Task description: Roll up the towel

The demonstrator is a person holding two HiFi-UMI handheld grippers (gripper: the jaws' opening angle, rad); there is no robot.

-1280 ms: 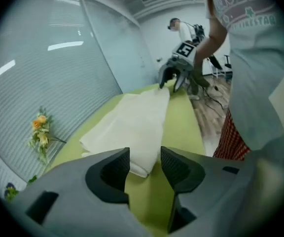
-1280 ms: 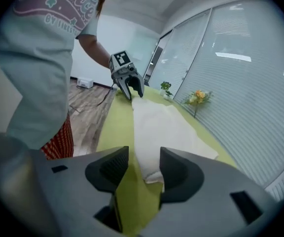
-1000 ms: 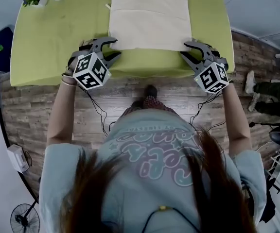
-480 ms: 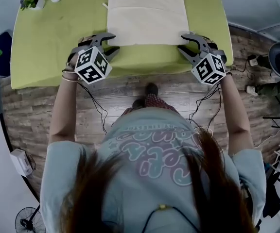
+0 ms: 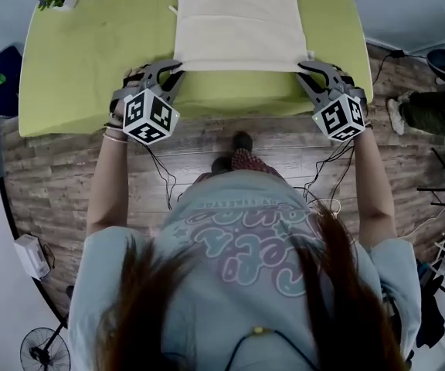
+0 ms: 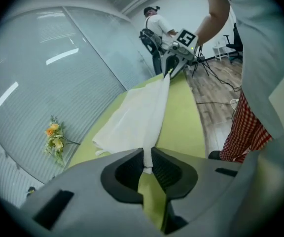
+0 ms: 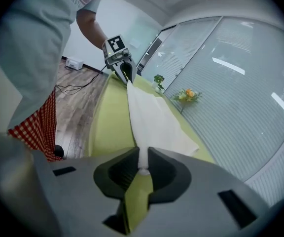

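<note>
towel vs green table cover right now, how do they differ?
Colour: the towel is cream, the table cover lime green. Size: the towel lies on only part of the cover, which hangs down at the near side. State: the towel's near corners are pinched by the left gripper and right gripper, whose jaws have just closed on them; the cover lies flat. Shared: both are plain fabric.
</note>
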